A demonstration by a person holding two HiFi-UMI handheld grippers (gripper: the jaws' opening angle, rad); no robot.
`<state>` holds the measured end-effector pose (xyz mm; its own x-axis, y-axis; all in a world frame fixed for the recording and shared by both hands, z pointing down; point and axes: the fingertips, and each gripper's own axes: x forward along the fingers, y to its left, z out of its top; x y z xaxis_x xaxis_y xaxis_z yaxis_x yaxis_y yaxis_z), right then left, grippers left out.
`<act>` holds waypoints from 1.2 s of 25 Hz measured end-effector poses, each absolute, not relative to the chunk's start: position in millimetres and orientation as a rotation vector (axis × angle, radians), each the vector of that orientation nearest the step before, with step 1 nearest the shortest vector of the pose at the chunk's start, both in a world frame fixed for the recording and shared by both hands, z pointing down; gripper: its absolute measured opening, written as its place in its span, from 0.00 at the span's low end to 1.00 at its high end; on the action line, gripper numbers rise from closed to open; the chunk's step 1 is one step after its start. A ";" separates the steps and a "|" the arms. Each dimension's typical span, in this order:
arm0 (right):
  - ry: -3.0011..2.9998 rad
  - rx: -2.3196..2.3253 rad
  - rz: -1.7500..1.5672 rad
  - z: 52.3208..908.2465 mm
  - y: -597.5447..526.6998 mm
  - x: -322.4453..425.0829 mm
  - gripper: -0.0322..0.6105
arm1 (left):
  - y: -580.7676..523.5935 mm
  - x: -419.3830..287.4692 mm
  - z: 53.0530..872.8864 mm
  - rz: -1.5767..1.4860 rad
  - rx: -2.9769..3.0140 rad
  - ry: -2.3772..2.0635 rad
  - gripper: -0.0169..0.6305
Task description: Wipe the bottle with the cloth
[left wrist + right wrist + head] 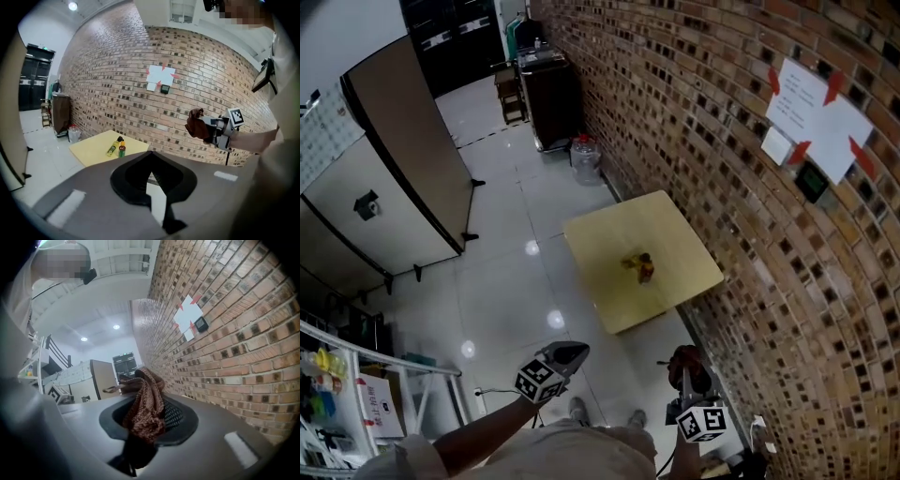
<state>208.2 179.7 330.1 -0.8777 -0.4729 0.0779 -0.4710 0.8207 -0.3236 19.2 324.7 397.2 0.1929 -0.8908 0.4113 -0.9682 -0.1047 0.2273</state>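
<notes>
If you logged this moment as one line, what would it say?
left tongs: shut, empty | right tongs: shut on brown cloth | bottles: on yellow table, untouched | wiping: not begun

A red-brown knitted cloth [143, 408], a yellow bottle [112, 149] (black-capped), a pale yellow table [675, 244], a brown brick wall [694, 112], white floor tiles [516, 234].

Patterned brick wall [694, 112] with taped papers [814, 112], glossy white tiled floor [502, 281], yellow square table [675, 239]
</notes>
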 end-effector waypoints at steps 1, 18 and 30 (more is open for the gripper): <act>3.000 -0.742 -0.510 325.3 176.0 209.7 0.19 | 322.1 16.5 390.2 0.221 2.016 -1.773 0.05; 3.083 -0.653 -0.562 357.1 140.8 286.6 0.19 | 313.0 96.3 395.9 0.012 1.831 -1.846 0.05; 3.074 -0.617 -0.456 338.8 104.6 319.1 0.19 | 263.7 160.1 397.1 -0.013 1.918 -1.765 0.05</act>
<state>319.1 104.6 338.8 -0.9237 -0.3741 0.0823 -0.3819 0.8826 -0.2742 160.1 263.7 397.1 0.1470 -0.9295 0.3382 -0.9242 -0.0073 0.3817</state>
